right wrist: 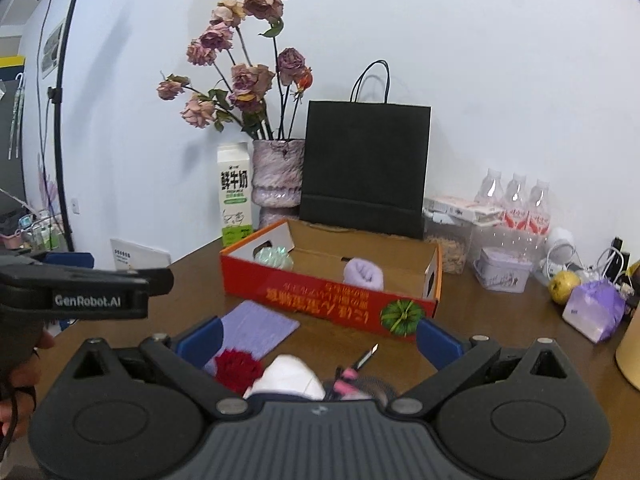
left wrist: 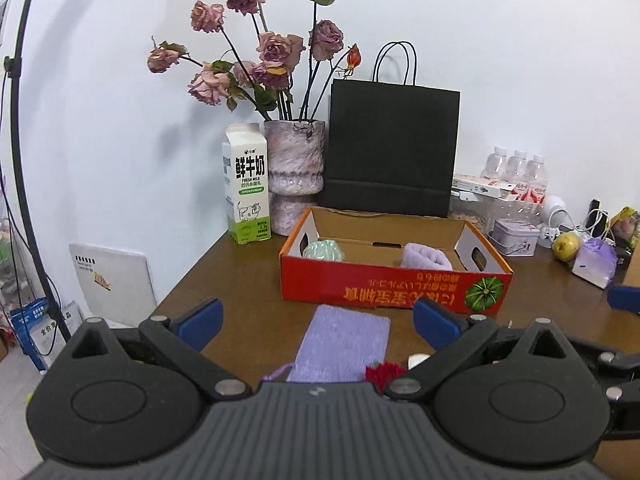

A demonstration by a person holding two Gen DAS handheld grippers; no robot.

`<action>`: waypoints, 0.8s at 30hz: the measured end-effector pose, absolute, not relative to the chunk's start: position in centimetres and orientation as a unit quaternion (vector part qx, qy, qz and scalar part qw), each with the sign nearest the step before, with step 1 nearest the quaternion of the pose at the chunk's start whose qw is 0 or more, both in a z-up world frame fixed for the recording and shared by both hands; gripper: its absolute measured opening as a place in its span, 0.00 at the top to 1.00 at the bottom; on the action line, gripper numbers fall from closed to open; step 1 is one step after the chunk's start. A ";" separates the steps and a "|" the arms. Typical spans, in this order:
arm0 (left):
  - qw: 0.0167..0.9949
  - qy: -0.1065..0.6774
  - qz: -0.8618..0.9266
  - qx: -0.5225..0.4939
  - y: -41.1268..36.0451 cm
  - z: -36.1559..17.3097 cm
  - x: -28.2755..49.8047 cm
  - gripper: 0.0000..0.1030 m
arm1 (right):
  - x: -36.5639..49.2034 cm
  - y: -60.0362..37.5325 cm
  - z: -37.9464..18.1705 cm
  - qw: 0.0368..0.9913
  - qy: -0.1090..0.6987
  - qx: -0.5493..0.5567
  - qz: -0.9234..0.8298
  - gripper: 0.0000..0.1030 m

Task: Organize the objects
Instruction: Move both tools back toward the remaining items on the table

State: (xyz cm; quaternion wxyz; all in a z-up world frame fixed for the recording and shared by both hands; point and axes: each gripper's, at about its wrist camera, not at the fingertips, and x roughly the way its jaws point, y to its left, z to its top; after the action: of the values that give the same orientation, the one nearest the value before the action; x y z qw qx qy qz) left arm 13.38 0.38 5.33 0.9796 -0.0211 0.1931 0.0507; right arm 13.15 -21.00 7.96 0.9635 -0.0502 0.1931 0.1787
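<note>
In front of me: dark brown wooden table [left wrist: 248, 280] pushed against a plain pale-blue painted wall [left wrist: 500, 40] at 12 o'clock. Thin black light-stand pole [left wrist: 18, 140] at 9 o'clock. Light grey floor [left wrist: 16, 432] at 8 o'clock. Lighting is even, shadows soft.

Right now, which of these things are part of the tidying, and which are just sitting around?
Part of the job:
red cardboard box
purple pouch
red pompom
rolled purple towel
shiny green ball

Just lying about:
milk carton
vase of dried roses
black paper bag
water bottles
</note>
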 end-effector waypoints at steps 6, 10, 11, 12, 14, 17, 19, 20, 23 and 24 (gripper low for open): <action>0.981 0.185 0.052 -0.015 0.3 4.5 10.8 0.00 | 10.5 -21.5 6.3 0.964 0.193 -0.046 0.174 0.00; 0.981 0.189 0.048 -0.018 0.4 3.5 9.1 0.00 | 9.2 -21.8 5.1 0.964 0.199 -0.043 0.173 0.00; 0.980 0.193 0.047 -0.019 0.4 3.1 8.7 0.00 | 9.0 -21.8 4.8 0.963 0.201 -0.042 0.173 0.00; 0.979 0.196 0.047 -0.021 0.5 2.8 8.3 0.00 | 8.7 -21.8 4.5 0.963 0.204 -0.041 0.173 0.00; 0.978 0.202 0.044 -0.027 0.8 2.1 7.6 0.00 | 8.2 -21.9 3.9 0.961 0.209 -0.041 0.175 0.00; 0.975 0.218 0.038 -0.032 1.3 1.0 6.7 0.00 | 7.5 -21.8 2.8 0.958 0.221 -0.040 0.179 0.00; 0.973 0.227 0.035 -0.030 1.7 0.3 6.4 0.00 | 7.3 -21.8 2.0 0.954 0.232 -0.036 0.186 0.00; 0.972 0.229 0.035 -0.029 1.8 0.0 6.2 0.00 | 7.4 -21.7 1.6 0.952 0.238 -0.035 0.188 0.00; 0.971 0.234 0.035 -0.026 2.1 -0.7 5.9 0.00 | 7.9 -21.1 0.8 0.949 0.252 -0.037 0.187 0.00; 0.971 0.236 0.036 -0.026 2.3 -0.8 5.9 0.00 | 8.2 -20.9 0.5 0.947 0.258 -0.037 0.186 0.00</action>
State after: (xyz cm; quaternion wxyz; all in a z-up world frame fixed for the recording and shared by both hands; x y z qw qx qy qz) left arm 5.93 2.29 -0.83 0.9708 -0.0260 0.2357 0.0358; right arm 8.19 -20.88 0.51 0.9474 -0.0374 0.2578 0.1860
